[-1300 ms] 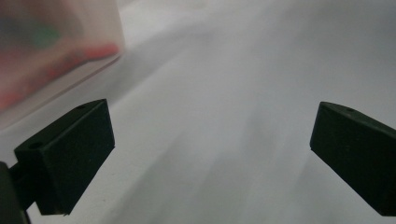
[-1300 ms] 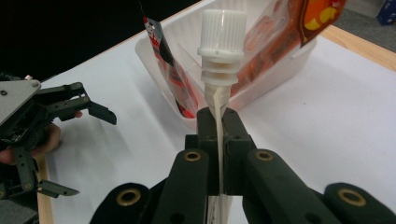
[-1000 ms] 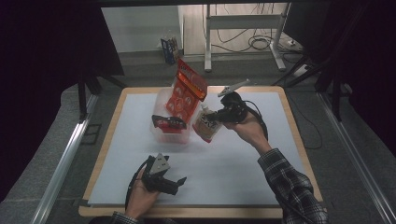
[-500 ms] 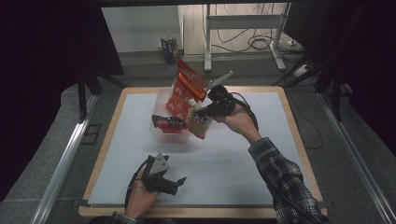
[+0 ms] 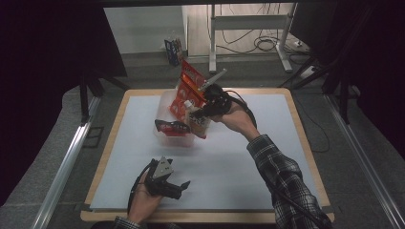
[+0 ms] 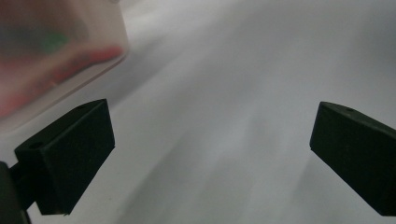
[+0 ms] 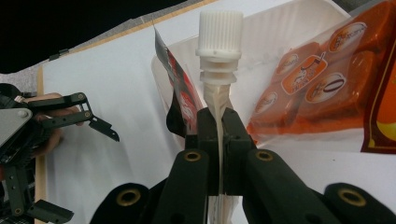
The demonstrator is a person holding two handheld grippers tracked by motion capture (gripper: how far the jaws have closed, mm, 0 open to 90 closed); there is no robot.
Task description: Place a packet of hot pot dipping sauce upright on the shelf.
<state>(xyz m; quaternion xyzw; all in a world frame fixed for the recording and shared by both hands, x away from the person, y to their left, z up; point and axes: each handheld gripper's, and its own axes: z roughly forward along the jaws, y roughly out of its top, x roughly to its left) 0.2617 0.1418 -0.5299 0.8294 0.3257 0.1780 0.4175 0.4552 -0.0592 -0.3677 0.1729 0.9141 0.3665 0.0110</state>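
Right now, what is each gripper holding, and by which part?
The right gripper pinches a pale spouted pouch with a white screw cap by its flat neck just below the spout. The left gripper stands open, holding nothing.

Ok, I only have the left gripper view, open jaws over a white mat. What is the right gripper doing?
Observer: The right gripper is shut on a spouted pouch, just below its white screw cap.
Operator: Where is that pouch?
Observer: In the high view it hangs at the right side of the clear bin, beside an orange snack bag.
Operator: And my left gripper?
Observer: The left gripper sits low near the mat's front edge, apart from the bin.
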